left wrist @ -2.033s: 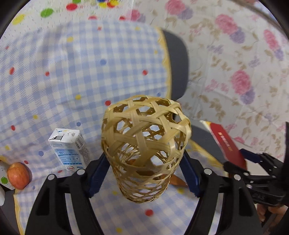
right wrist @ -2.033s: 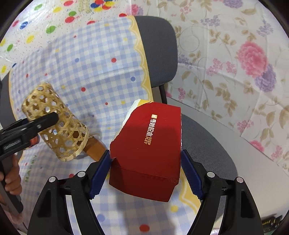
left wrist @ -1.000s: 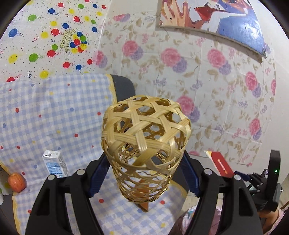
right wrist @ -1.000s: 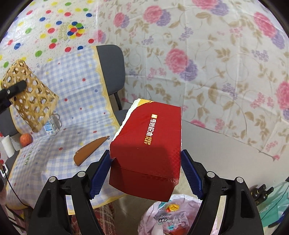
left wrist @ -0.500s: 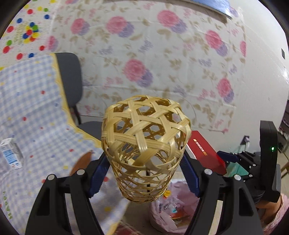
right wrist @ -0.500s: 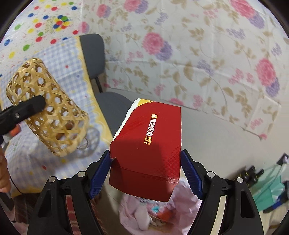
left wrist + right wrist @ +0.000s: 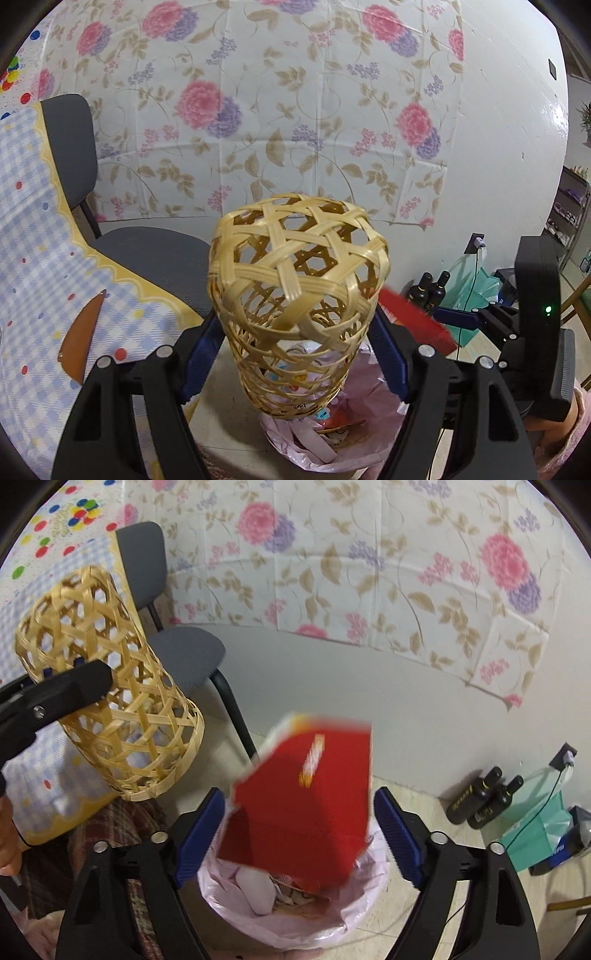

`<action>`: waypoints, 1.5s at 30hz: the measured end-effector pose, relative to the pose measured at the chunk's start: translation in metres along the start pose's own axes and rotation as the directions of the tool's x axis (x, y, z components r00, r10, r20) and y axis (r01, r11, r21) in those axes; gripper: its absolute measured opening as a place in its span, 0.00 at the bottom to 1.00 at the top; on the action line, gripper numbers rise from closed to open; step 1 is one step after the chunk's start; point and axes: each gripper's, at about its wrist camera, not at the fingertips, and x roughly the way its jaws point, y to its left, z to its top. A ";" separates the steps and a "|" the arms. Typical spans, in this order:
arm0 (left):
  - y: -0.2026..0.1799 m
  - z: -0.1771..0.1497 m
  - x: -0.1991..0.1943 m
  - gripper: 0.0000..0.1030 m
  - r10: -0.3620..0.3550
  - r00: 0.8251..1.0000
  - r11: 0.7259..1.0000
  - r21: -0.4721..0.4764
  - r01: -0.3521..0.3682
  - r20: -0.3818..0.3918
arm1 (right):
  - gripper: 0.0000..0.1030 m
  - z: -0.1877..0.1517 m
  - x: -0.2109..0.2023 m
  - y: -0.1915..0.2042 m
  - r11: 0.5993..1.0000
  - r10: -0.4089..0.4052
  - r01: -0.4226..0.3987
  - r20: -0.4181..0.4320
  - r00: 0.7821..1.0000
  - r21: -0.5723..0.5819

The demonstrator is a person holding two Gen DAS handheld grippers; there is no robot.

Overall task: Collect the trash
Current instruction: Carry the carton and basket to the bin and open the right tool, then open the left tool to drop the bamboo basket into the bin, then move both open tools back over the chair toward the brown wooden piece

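Observation:
My left gripper (image 7: 295, 343) is shut on a woven bamboo basket (image 7: 295, 295), held above a bin lined with a pink bag (image 7: 332, 443). The basket also shows at the left of the right wrist view (image 7: 107, 686). My right gripper (image 7: 299, 834) is open. A red carton (image 7: 306, 805) is blurred between its jaws, apart from both pads, over the pink-lined bin (image 7: 295, 915) that holds trash. The red carton shows in the left wrist view (image 7: 413, 321) behind the basket.
A grey chair (image 7: 147, 254) stands by the flowered wall. The table with a blue checked cloth (image 7: 33, 258) is at left, with a brown peel (image 7: 81, 332) on it. Two dark bottles (image 7: 484, 797) and a green bag (image 7: 535, 819) stand on the floor at right.
Both grippers swung from the table to over the pink-lined bin. The right gripper's jaws have opened and the red carton is dropping. The left still holds the basket.

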 end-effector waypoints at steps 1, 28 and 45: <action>-0.001 0.001 0.002 0.71 -0.003 1.000 1.000 0.001 0.003 -0.002 | 0.83 -0.001 0.002 -0.002 1.000 -0.006 0.006 -0.004 1.000 -0.001; 0.036 0.008 -0.007 0.86 0.171 0.985 0.984 -0.049 -0.170 0.010 | 0.83 0.026 -0.013 -0.018 0.993 0.027 -0.037 0.090 0.996 0.116; 0.163 0.014 -0.094 0.86 0.534 0.845 0.820 -0.258 -0.512 0.019 | 0.83 0.110 -0.001 0.105 0.973 0.223 -0.209 0.165 0.961 -0.100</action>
